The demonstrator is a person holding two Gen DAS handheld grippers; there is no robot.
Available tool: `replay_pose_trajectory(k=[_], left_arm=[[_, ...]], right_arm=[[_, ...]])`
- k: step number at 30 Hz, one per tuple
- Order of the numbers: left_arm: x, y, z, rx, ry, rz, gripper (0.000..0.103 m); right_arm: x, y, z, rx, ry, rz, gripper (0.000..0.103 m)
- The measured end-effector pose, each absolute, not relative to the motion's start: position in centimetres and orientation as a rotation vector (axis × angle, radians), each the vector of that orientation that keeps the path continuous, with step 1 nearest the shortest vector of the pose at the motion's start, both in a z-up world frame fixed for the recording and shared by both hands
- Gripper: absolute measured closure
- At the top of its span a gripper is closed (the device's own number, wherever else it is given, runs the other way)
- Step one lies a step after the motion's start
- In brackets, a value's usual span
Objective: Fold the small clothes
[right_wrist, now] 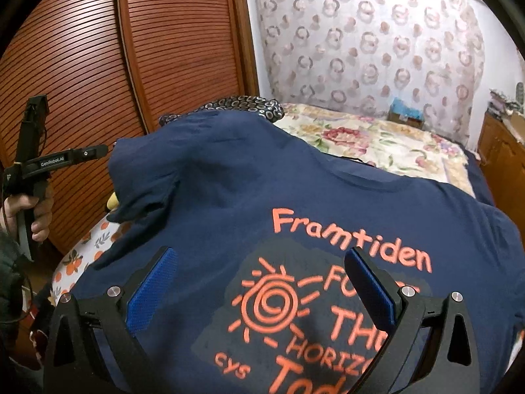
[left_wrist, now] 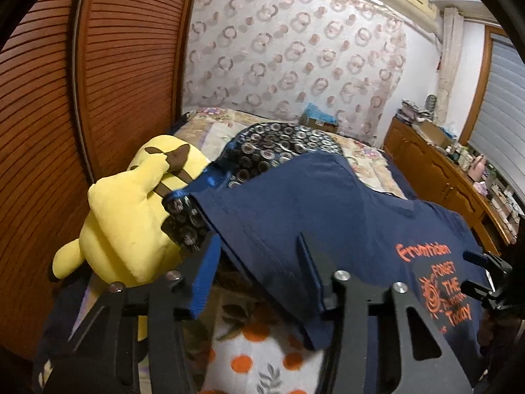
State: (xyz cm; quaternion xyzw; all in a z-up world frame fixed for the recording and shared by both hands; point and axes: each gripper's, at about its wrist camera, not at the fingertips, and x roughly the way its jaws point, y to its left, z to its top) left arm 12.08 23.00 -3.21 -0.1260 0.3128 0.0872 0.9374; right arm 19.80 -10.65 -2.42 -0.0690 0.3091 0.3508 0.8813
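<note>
On the bed (right_wrist: 377,141) lies one navy T-shirt (right_wrist: 249,190), one yellow plush toy (left_wrist: 131,216) at left; left tongs (left_wrist: 259,262) pinch its edge, right tongs (right_wrist: 262,282) spread.

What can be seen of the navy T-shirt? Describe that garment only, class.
The T-shirt is dark navy, apparently soft knit cotton, printed in orange with a spiral sun and lettering including "Framtiden", "THE" and "HORIZ". It lies spread but rumpled on the bed, print upward, one short sleeve bunched near the yellow plush toy. Its far edge overlaps a ring-patterned dark cloth. In the left wrist view a fold of its edge sits between the left claw fingers. The right claw stands open over the print.
</note>
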Motion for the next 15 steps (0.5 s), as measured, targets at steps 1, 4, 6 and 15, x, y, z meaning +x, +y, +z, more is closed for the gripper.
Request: replay_pose_trajectory(k=[1, 4, 6, 15], left_arm=[[12.3, 23.2, -3.3, -0.263, 0.640, 0.183, 0.062], [13.1, 24.1, -3.7, -0.273, 0.660, 0.207, 0.073], [13.1, 24.5, -4.1, -0.288, 0.672, 0.213, 0.073], [13.8, 24.9, -5.2, -0.292, 0.718, 0.204, 0.074]], right_arm=[[20.4, -10.4, -2.4, -0.141, 0.650, 0.736, 0.001], [21.9, -10.0, -2.3, -0.137, 0.662, 0.751, 0.001], [22.7, -9.7, -2.3, -0.126, 0.676, 0.771, 0.001], [25.1, -8.4, -1.8, -0.102, 0.678, 0.838, 0.001]])
